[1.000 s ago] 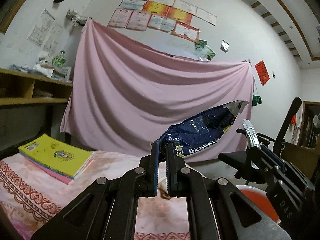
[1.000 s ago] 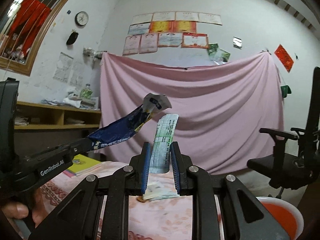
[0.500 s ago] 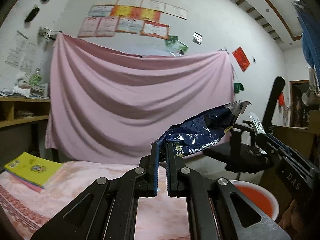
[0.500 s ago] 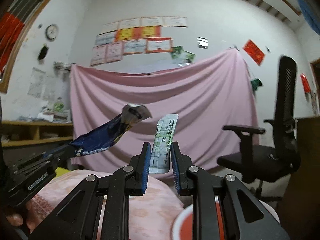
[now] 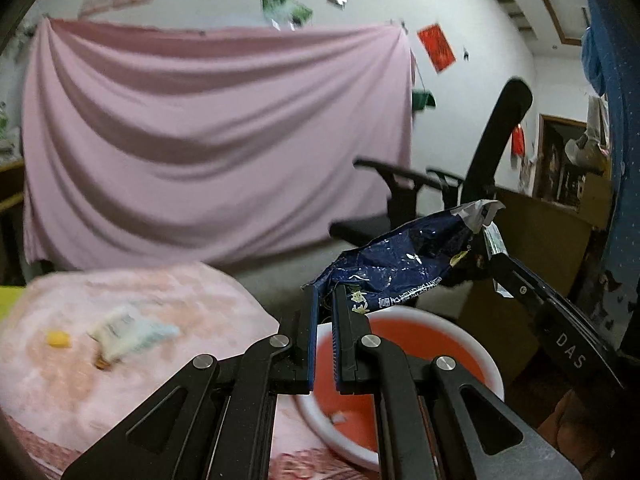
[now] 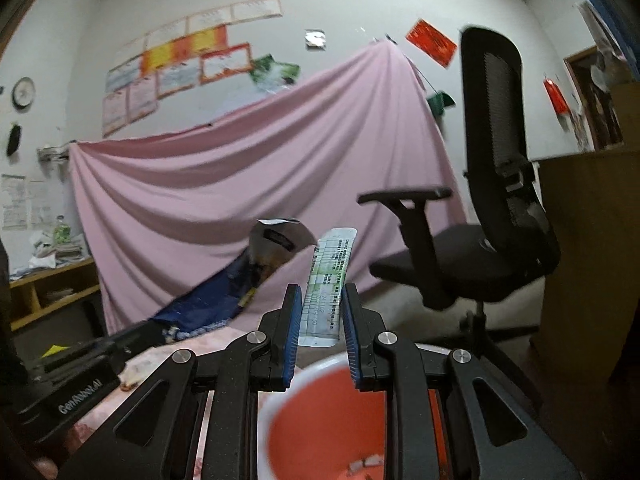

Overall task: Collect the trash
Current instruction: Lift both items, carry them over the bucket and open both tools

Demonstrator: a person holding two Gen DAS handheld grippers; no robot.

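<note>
My left gripper (image 5: 325, 298) is shut on a crumpled dark blue snack bag (image 5: 404, 264), which sticks up and to the right above a red bin with a white rim (image 5: 404, 344). My right gripper (image 6: 320, 308) is shut on a white and green paper wrapper (image 6: 330, 276) that stands upright between its pads, over the same red bin (image 6: 332, 420). The blue bag (image 6: 224, 300) and the left gripper's body (image 6: 76, 380) show at the left of the right wrist view. The right gripper's body (image 5: 560, 320) shows at the right of the left wrist view. A few scraps lie in the bin.
A pink patterned bedspread (image 5: 120, 344) lies at the left with a pale wrapper (image 5: 128, 332) and a small yellow piece (image 5: 58, 338) on it. A black office chair (image 6: 492, 220) stands behind the bin, a wooden cabinet (image 6: 592, 260) at the right, a pink sheet (image 5: 200, 140) on the wall.
Both grippers have swung to the right with their trash, from over the bed to above the red bin. The yellow book has left the left wrist view.
</note>
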